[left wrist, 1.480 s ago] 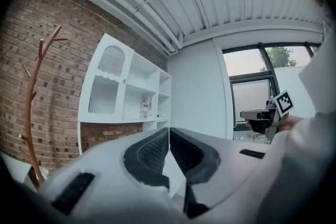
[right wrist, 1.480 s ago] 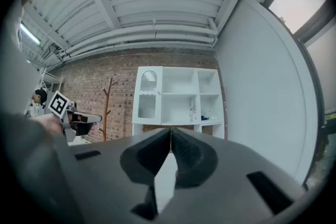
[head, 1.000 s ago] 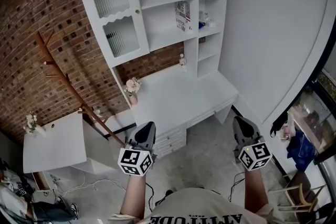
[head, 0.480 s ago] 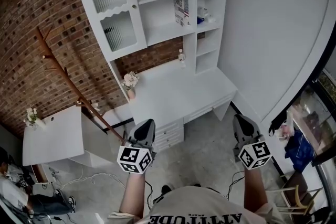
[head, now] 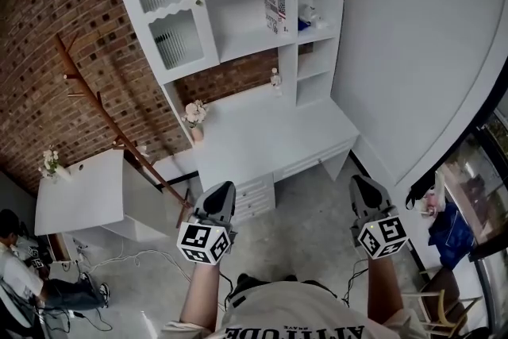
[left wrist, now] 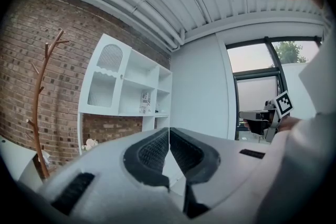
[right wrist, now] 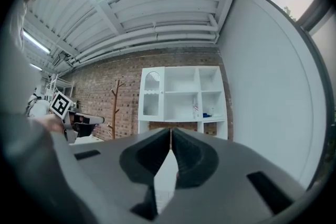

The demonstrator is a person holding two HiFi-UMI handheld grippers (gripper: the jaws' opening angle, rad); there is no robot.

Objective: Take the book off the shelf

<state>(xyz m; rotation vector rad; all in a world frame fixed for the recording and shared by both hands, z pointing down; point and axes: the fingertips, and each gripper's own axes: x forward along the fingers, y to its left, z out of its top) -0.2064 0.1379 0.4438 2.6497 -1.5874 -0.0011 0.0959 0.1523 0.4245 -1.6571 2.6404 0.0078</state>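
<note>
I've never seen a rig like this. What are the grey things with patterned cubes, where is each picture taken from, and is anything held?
No robot here: a person holds a claw, cube included, in each hand. The head view looks down on the left claw and right claw. The other two pictures come from cameras riding on each claw, looking along its jaws. Both claws are shut and empty. Ahead stands a white shelf unit with the book upright on it, above a desk bearing flowers.
</note>
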